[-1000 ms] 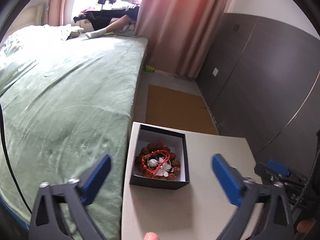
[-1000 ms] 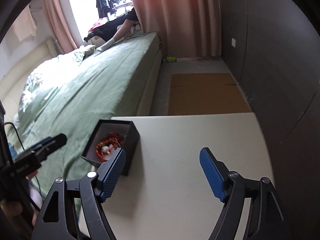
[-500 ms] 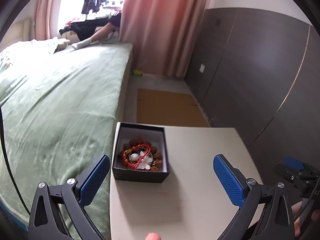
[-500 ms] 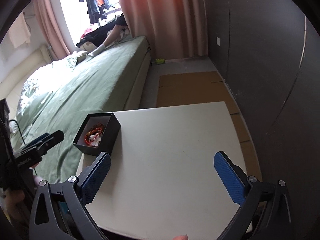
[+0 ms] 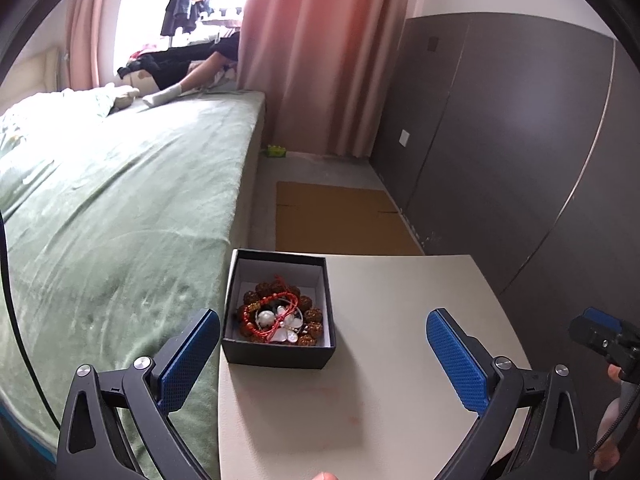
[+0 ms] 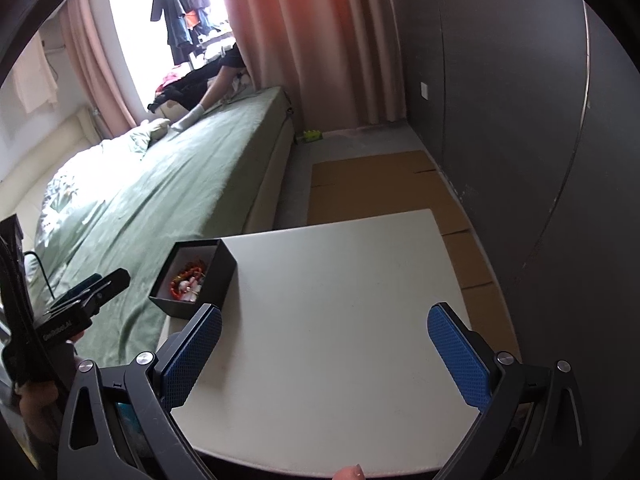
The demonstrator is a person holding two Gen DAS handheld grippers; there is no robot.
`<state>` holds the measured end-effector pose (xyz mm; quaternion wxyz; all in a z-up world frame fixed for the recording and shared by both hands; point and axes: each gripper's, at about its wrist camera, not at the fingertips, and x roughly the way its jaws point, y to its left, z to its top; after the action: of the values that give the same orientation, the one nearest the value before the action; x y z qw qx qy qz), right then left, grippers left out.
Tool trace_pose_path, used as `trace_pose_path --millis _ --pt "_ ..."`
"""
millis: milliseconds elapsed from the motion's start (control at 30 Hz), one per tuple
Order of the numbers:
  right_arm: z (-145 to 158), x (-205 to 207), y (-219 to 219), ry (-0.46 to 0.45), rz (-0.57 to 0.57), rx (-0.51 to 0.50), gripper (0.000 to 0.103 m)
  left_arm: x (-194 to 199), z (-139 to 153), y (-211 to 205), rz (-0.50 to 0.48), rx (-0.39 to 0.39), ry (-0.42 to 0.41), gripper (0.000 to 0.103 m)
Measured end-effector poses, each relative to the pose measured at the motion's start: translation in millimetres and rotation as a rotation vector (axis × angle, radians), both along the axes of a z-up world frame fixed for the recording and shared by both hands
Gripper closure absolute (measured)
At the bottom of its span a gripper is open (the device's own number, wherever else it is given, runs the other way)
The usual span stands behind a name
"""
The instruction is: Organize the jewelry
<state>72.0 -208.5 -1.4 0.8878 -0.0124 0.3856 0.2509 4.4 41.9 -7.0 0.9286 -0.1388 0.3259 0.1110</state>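
A small black box [image 5: 280, 350] with a white lining stands at the far left corner of the beige table [image 5: 384, 400]. In it lies a pile of jewelry [image 5: 278, 316]: brown bead bracelets, a red cord bracelet and a white butterfly piece. My left gripper [image 5: 324, 356] is open and empty, just in front of the box. The box also shows in the right wrist view [image 6: 222, 276], with the jewelry [image 6: 188, 280] inside. My right gripper [image 6: 326, 354] is open and empty over the table [image 6: 340, 340], to the right of the box.
A bed with a green cover [image 5: 100, 220] runs along the table's left side. Brown cardboard [image 5: 340, 216] lies on the floor beyond the table. A dark grey wall [image 5: 520, 140] is on the right. A person [image 5: 184, 76] leans on the bed's far end.
Both grippers have drawn back from the box and risen. The right gripper's jaws have opened wider. The box and jewelry have stayed in place.
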Motion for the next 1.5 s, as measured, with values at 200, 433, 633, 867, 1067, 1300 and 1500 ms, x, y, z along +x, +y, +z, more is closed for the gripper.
trace_pose_path --millis 200,433,633,867,1067,1300,1500 --pt "-1.3 7.2 -3.8 0.011 -0.004 0.005 0.0 3.2 1.7 -7.8 -0.023 0.029 0.006 0.0" --pt "-3.9 9.1 -1.4 0.028 -0.008 0.011 0.0 1.0 3.6 -9.1 -0.028 0.029 -0.003 0.0" --pt "-4.8 7.7 2.7 0.025 0.001 -0.001 0.0 -2.5 7.6 -10.4 -0.032 0.026 -0.016 0.0" --pt "-6.0 8.1 5.2 0.03 0.005 -0.008 0.0 -2.6 8.6 -12.3 -0.027 0.028 -0.014 0.0" --pt "-5.7 8.3 7.9 0.032 0.01 -0.011 0.0 -1.7 8.6 -13.4 -0.026 0.036 -0.012 0.0" --pt "-6.9 8.1 9.9 0.032 0.016 -0.024 0.0 -1.0 9.6 -14.5 -0.031 0.042 -0.008 0.0" --pt "-7.9 8.3 10.8 0.035 0.018 -0.028 0.0 0.2 9.2 -14.4 -0.034 0.043 -0.003 0.0"
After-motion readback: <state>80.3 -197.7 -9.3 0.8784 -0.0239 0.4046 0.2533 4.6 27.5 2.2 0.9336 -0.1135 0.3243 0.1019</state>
